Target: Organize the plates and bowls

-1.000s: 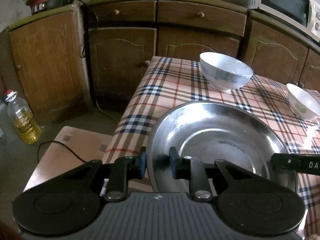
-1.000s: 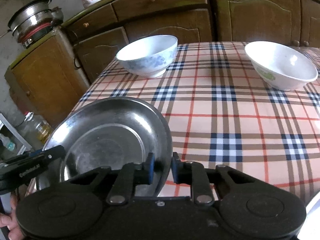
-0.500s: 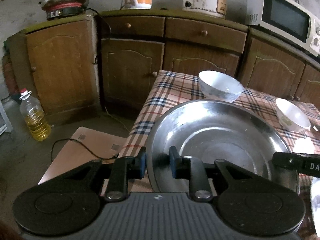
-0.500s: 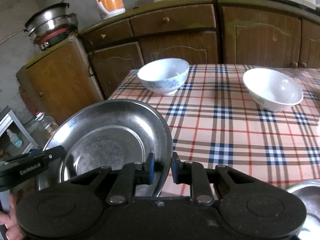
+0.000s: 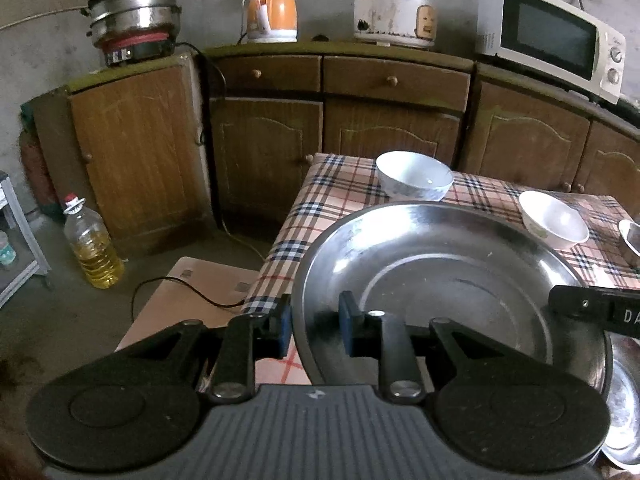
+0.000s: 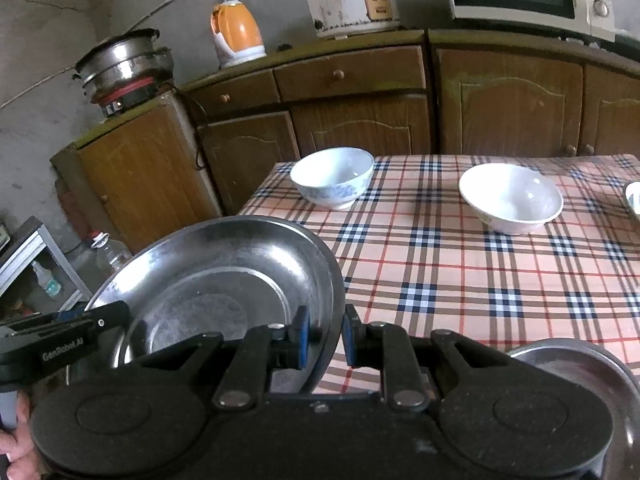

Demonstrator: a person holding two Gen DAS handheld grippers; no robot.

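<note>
Both grippers, L [image 5: 314, 326] & R [image 6: 325, 336], clamp opposite rims of the steel plate [image 5: 440, 272], held above the checked table's [image 6: 440, 264] near-left corner. Only R view shows a hand [image 6: 16, 440]; only L view, full oil bottle [image 5: 92, 248]. Vs 1s ago: plate higher, more cabinets visible.

steel plate [image 6: 224, 276] pinched by right hand-held gripper [image 6: 324, 338]

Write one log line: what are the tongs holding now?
left tongs: shut on steel plate | right tongs: shut on same rim | plate: above table
</note>
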